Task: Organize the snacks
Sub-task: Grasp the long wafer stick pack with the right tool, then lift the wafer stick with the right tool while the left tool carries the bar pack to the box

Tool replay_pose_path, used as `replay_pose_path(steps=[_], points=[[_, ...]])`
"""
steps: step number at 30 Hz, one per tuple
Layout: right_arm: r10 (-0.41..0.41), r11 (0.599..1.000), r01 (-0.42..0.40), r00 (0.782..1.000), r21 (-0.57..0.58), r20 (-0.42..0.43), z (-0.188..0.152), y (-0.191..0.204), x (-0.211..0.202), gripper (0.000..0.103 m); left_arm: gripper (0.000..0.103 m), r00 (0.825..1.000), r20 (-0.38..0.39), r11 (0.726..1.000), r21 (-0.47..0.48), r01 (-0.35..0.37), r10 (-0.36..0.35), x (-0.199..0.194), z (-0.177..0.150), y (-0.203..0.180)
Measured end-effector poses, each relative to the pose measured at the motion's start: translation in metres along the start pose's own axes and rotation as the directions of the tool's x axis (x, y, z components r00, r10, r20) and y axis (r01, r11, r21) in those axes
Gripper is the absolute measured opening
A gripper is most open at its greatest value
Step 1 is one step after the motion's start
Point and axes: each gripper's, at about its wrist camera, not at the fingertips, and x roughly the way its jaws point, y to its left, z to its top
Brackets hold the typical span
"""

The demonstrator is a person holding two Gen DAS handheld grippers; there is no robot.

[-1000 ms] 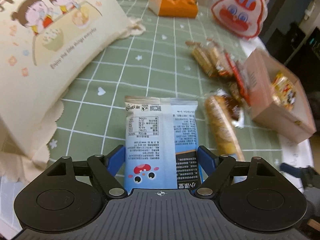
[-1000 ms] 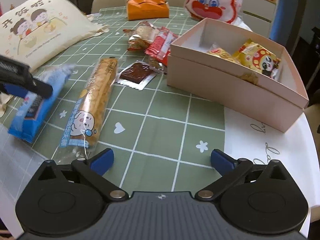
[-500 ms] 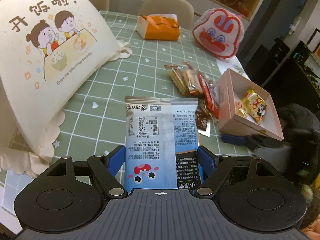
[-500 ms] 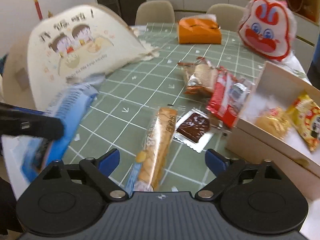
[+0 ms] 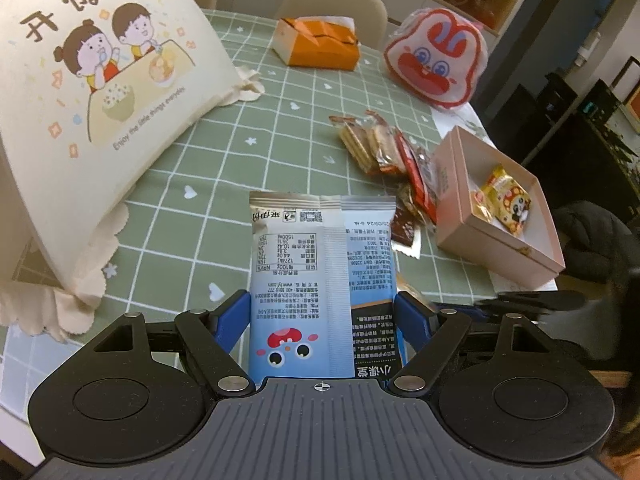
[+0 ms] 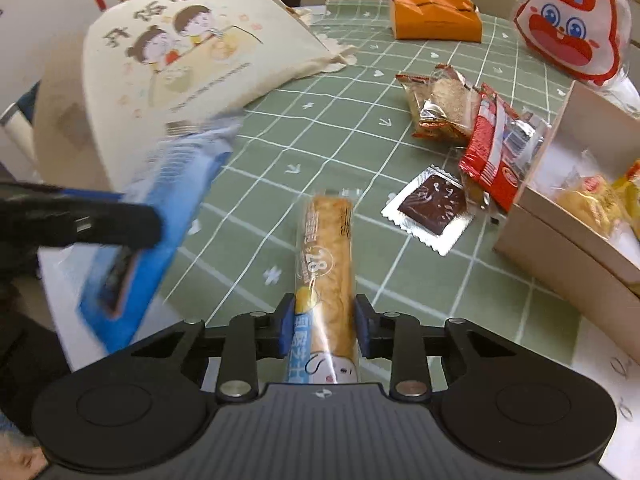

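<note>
Green checked tablecloth (image 5: 168, 184) below — left jaws grip blue packet (image 5: 320, 280), right jaws pinch bread stick (image 6: 326, 264).

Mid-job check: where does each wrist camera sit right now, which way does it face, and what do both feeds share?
Left wrist: on the left gripper, looking forward over the blue snack packet it clamps, toward the pink box; its own fingers show.
Right wrist: on the right gripper, facing across the green tablecloth, shut on the long bread stick; the left gripper shows blurred at left.
Shared: cartoon food cover, orange box, rabbit bag, pink box.
</note>
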Motion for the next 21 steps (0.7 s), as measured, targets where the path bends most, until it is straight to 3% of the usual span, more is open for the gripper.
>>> replay_pose_path(steps=[10, 16, 21], points=[[-0.026, 1.000, 0.027, 0.999, -0.015, 0.043, -0.037, -0.010, -0.071, 0.029, 0.083, 0.995, -0.082, 0.995, 0.076, 0.068, -0.062, 0.014, -0.015, -0.032], [-0.043, 0.998, 0.045, 0.998, 0.039, -0.044, -0.064, -0.022, -0.057, 0.030, 0.083, 0.989, -0.135, 0.991, 0.105, 0.081, -0.067, 0.025, -0.026, -0.041], [-0.067, 0.998, 0.067, 0.997, 0.005, -0.036, -0.056, -0.014, -0.040, 0.034, 0.083, 0.988, -0.145, 0.995, 0.083, 0.060, -0.047, 0.025, -0.032, -0.032]])
